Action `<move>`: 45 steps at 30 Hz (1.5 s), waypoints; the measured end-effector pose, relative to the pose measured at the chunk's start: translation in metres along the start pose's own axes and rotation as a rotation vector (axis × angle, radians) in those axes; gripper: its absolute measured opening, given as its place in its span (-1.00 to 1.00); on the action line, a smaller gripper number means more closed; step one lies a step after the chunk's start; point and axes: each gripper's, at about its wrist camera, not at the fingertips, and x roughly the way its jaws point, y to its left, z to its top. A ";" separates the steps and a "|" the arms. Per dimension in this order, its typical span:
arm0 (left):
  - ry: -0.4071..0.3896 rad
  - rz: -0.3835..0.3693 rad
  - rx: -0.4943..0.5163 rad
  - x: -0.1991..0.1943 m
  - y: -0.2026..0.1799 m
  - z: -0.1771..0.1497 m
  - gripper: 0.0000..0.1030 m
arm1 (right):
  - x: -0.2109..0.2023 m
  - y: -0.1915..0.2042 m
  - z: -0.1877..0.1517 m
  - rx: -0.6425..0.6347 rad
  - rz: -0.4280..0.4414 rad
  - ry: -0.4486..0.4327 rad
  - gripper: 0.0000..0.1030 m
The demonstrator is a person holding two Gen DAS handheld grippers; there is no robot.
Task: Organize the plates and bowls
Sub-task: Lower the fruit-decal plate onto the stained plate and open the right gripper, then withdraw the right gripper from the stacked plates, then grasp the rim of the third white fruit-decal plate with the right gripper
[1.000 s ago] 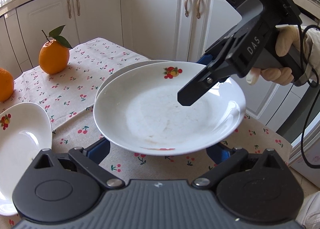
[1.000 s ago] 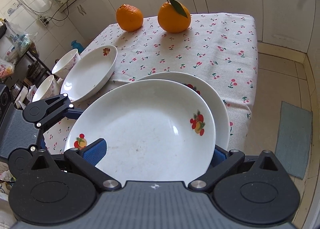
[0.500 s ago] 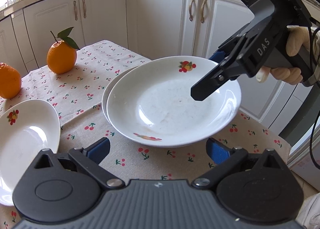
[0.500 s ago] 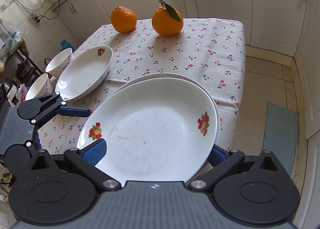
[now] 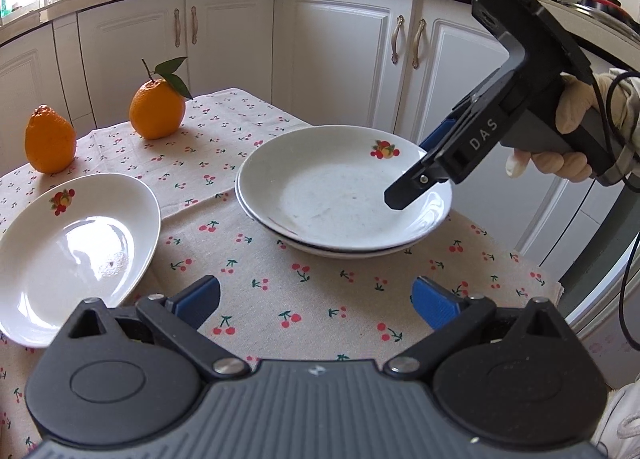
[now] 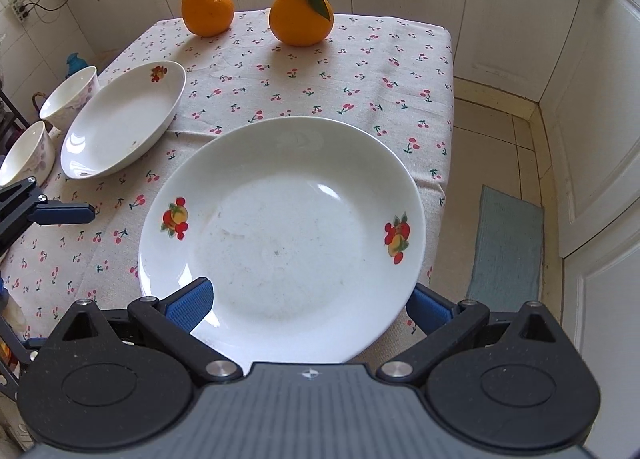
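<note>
A white fruit-print plate [image 5: 340, 195] [image 6: 280, 235] rests nested on a second plate [image 5: 320, 249] at the table's near right corner. My right gripper [image 6: 308, 305] [image 5: 416, 187] is open, its blue pads either side of the top plate's near rim, just above it. My left gripper [image 5: 316, 303] is open and empty, low over the cloth in front of the stack. A third white plate [image 5: 76, 247] [image 6: 124, 123] lies to the left. Two white bowls [image 6: 70, 97] [image 6: 26, 153] stand at the table's left edge.
Two oranges [image 5: 158, 107] [image 5: 50, 139] sit at the far side of the cherry-print tablecloth [image 5: 280, 299]. White cabinets [image 5: 340, 59] stand behind. The table edge and tiled floor with a grey mat [image 6: 506, 243] lie to the right.
The top plate has come down from the air onto the lower plate. My left gripper has drawn back from it. The right gripper has released it.
</note>
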 end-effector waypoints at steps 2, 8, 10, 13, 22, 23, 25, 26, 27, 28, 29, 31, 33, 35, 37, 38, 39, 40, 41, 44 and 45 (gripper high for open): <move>-0.005 0.003 -0.008 -0.004 0.002 -0.003 0.97 | 0.000 0.004 -0.003 -0.012 -0.016 -0.006 1.00; -0.022 0.027 -0.041 -0.018 0.009 -0.014 0.97 | -0.004 0.031 -0.012 -0.089 -0.111 -0.029 1.00; -0.029 0.047 -0.056 -0.023 0.011 -0.017 0.97 | -0.007 0.045 -0.015 -0.118 -0.106 -0.047 1.00; -0.040 0.087 -0.080 -0.030 0.016 -0.022 0.98 | -0.011 0.066 -0.020 -0.148 -0.092 -0.087 1.00; -0.008 0.352 -0.193 -0.036 0.036 -0.042 0.98 | -0.008 0.121 -0.025 -0.197 -0.021 -0.199 1.00; 0.001 0.369 -0.218 -0.034 0.041 -0.043 0.98 | -0.007 0.126 -0.025 -0.213 -0.019 -0.201 1.00; 0.010 0.392 -0.280 -0.031 0.051 -0.048 0.98 | -0.005 0.134 -0.023 -0.246 -0.015 -0.203 1.00; 0.017 0.399 -0.308 -0.028 0.056 -0.049 0.98 | -0.004 0.136 -0.021 -0.256 -0.011 -0.204 1.00; 0.025 0.410 -0.331 -0.026 0.060 -0.051 0.98 | -0.004 0.138 -0.020 -0.262 -0.005 -0.205 1.00; 0.032 0.422 -0.349 -0.023 0.064 -0.052 0.98 | -0.003 0.138 -0.018 -0.265 0.003 -0.205 1.00; 0.035 0.432 -0.360 -0.021 0.066 -0.052 0.98 | -0.003 0.137 -0.017 -0.266 0.009 -0.206 1.00; 0.042 0.440 -0.375 -0.016 0.070 -0.053 0.98 | -0.002 0.136 -0.015 -0.266 0.024 -0.206 1.00; 0.031 0.455 -0.372 -0.013 0.071 -0.053 0.98 | 0.001 0.134 -0.012 -0.269 0.034 -0.203 1.00; 0.031 0.478 -0.365 -0.009 0.071 -0.051 0.99 | 0.004 0.131 -0.009 -0.272 0.046 -0.199 1.00; 0.026 0.486 -0.358 -0.005 0.072 -0.048 0.99 | 0.007 0.130 -0.005 -0.276 0.054 -0.197 1.00; 0.023 0.493 -0.361 -0.004 0.072 -0.046 0.99 | 0.008 0.130 -0.003 -0.280 0.058 -0.196 1.00; 0.021 0.497 -0.363 -0.002 0.073 -0.045 0.99 | 0.009 0.129 0.000 -0.287 0.062 -0.194 1.00; 0.019 0.499 -0.364 0.000 0.073 -0.044 0.99 | 0.010 0.129 0.003 -0.291 0.062 -0.196 1.00; 0.016 0.500 -0.362 0.002 0.074 -0.042 0.99 | 0.010 0.128 0.006 -0.294 0.063 -0.197 1.00; 0.008 0.512 -0.372 0.009 0.079 -0.037 1.00 | 0.012 0.124 0.016 -0.302 0.075 -0.198 1.00; 0.007 0.518 -0.376 0.010 0.080 -0.036 1.00 | 0.013 0.123 0.020 -0.306 0.081 -0.198 1.00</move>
